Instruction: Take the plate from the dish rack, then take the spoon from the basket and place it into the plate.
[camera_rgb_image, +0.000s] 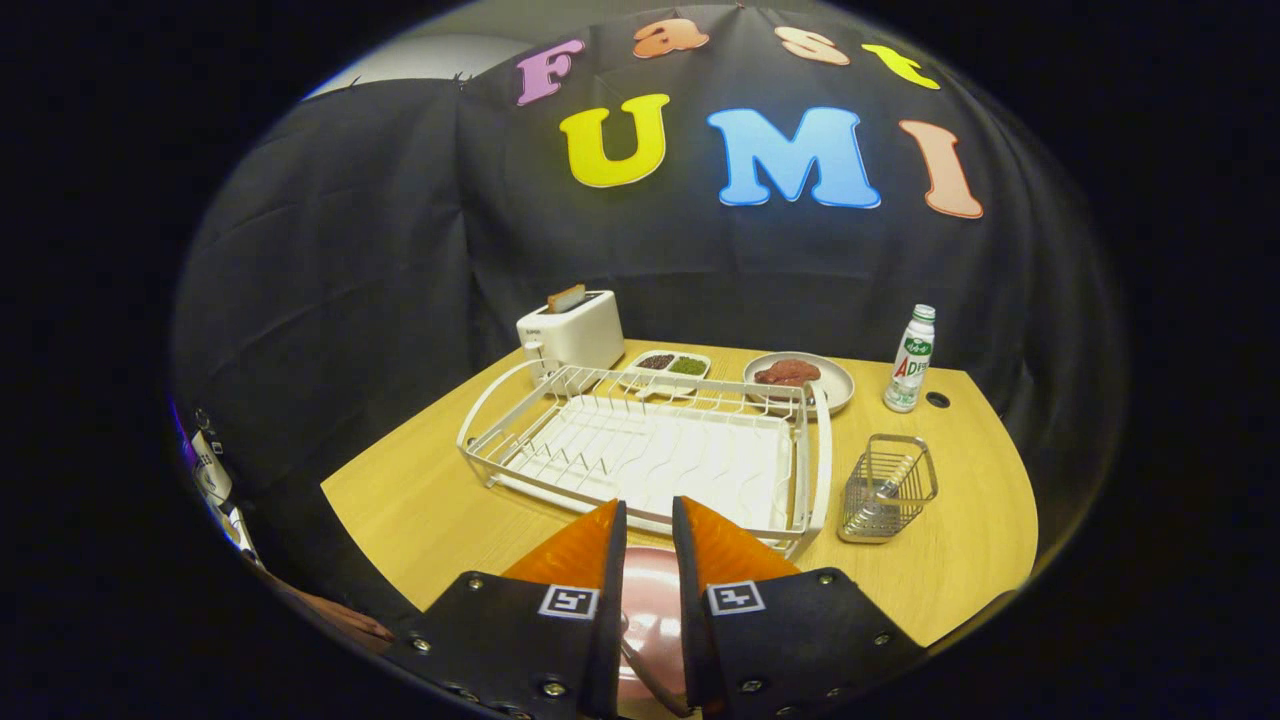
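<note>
My gripper (648, 520) is low over the near edge of the wooden table, with its fingers close together. A glossy pink plate (650, 610) fills the narrow gap between the fingers, and both of them press on it. Just beyond the fingertips stands the white wire dish rack (560, 400) on its white drip tray, with nothing in its slots. To the right of the rack is a small metal wire basket (905, 450) with a metal spoon (880, 495) leaning inside it, handle up.
At the back of the table (420, 500) stand a white toaster (572, 332) with a slice of bread in it, a two-part dish of beans (665, 368), a grey plate of meat (835, 385) and a white bottle (910, 360). Bare table lies left of the rack and right of the basket.
</note>
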